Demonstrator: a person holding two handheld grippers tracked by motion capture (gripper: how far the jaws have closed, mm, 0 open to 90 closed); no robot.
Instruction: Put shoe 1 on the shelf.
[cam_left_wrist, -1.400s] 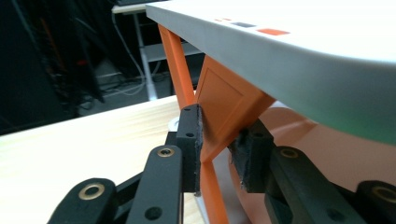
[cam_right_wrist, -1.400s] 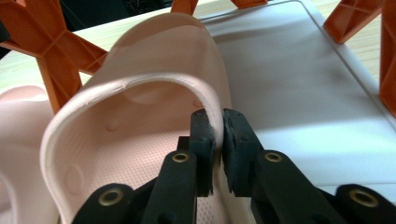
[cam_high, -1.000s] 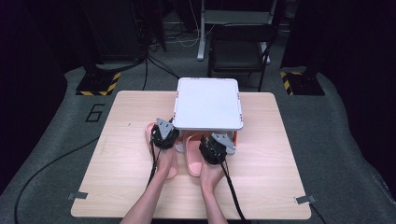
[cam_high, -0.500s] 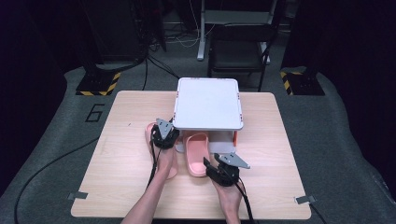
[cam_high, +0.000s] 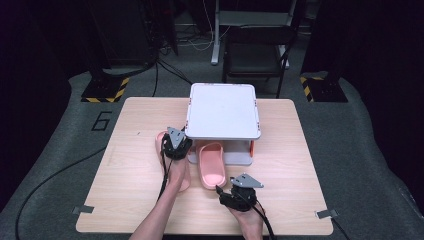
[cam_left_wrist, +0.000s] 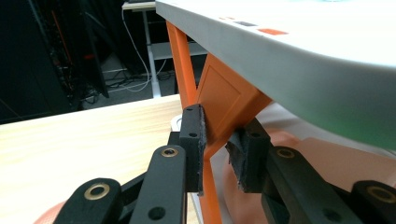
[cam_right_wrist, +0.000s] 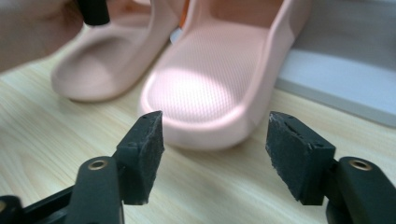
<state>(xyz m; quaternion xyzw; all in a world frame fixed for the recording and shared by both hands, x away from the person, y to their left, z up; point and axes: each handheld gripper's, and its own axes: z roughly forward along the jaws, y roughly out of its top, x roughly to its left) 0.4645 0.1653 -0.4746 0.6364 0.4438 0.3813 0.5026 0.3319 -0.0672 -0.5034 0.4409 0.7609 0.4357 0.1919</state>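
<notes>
Pink slippers being stowed under the white two-tier rack (cam_high: 223, 111) on the table (cam_high: 125, 190).

The right slipper (cam_high: 212, 170) lay half under the shelf, the left slipper (cam_high: 181, 181) beside it. The right gripper (cam_right_wrist: 215, 140) stood wide behind its heel, likely to push; the left gripper (cam_left_wrist: 219, 154), narrow, faced an orange leg (cam_left_wrist: 187, 70).

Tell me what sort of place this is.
Probably a lab or recording studio: a wooden table taped to grey floor, hazard-striped stand bases, loose cables, dark surrounds, and a floor number 6.
</notes>
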